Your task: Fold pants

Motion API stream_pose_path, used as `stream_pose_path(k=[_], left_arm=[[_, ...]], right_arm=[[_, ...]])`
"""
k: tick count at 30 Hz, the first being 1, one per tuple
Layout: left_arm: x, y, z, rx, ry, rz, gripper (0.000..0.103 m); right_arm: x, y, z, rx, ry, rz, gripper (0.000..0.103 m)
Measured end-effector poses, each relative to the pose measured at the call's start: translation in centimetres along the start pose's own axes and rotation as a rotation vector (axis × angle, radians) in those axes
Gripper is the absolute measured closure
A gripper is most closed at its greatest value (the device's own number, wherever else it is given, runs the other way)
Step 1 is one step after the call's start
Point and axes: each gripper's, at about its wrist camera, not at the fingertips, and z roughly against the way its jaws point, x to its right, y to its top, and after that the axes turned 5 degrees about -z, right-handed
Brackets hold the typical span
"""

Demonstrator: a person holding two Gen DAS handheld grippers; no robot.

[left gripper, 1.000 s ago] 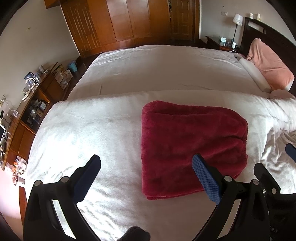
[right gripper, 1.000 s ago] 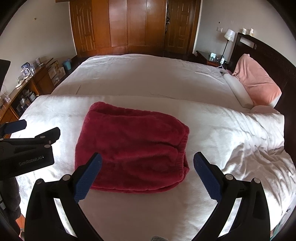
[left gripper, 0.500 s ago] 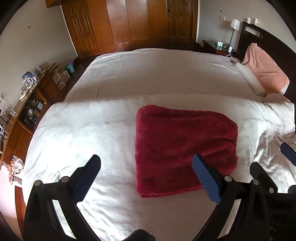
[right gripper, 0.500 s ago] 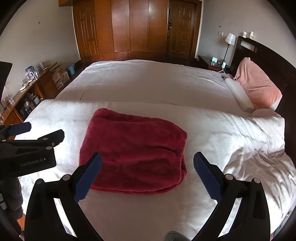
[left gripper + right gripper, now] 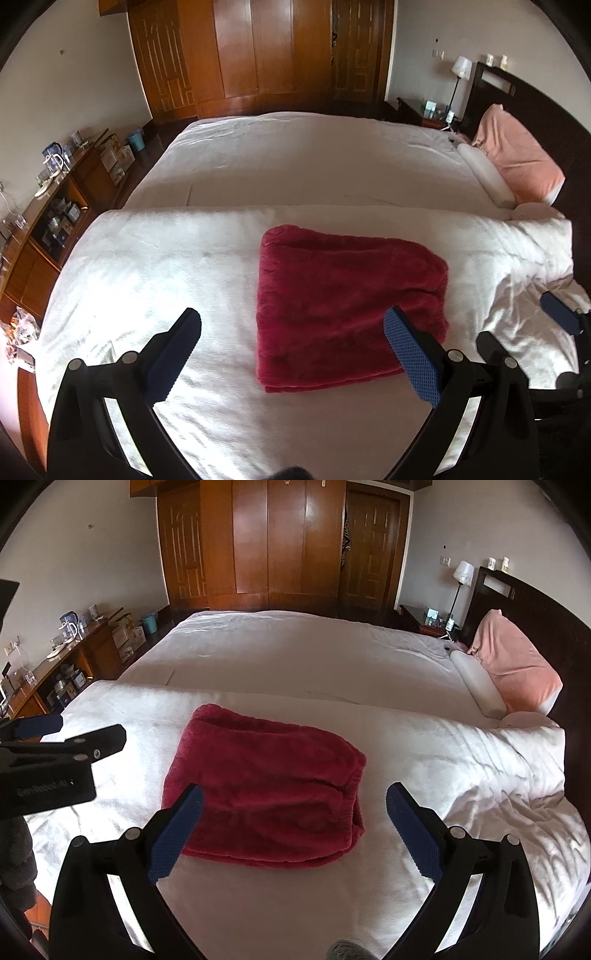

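Note:
Dark red fleece pants [image 5: 343, 302] lie folded into a thick rectangle on the white bedding, also in the right wrist view [image 5: 269, 786]. My left gripper [image 5: 291, 332] is open and empty, held above the bed near the pants' near left corner. My right gripper [image 5: 295, 812] is open and empty, held back above the pants' near edge. Each gripper shows at the edge of the other's view: the right one [image 5: 517, 336] and the left one [image 5: 74, 738].
A white duvet [image 5: 147, 277] covers the near bed, rumpled at the right [image 5: 517, 812]. A pink pillow [image 5: 513, 664] leans on the dark headboard [image 5: 554, 627]. A cluttered wooden sideboard [image 5: 48, 206] stands left. Wooden wardrobes [image 5: 269, 542] line the far wall.
Both grippers have drawn back and up from the pants, so the pants sit farther away and smaller in both views. The pants have not moved. Both grippers stay open.

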Motion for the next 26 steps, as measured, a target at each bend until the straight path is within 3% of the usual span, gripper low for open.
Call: stream_pose_path(k=[5,8,26], left_arm=[[1.0,-0.5,2.5,0.096,0.006,-0.009,0.005],[1.8,-0.6,3.3,0.116,0.021,-0.031,0.005],[3.8,-2.2,3.1,0.054,0.088,-0.003,0.005]], right_arm=[[0.5,-0.3,0.9,0.006,0.014,0.014,0.003],[0.9,-0.4,1.1,0.004,0.019,0.019,0.003],[2.4,-0.2,1.3,0.004,0.038,0.031,0.003]])
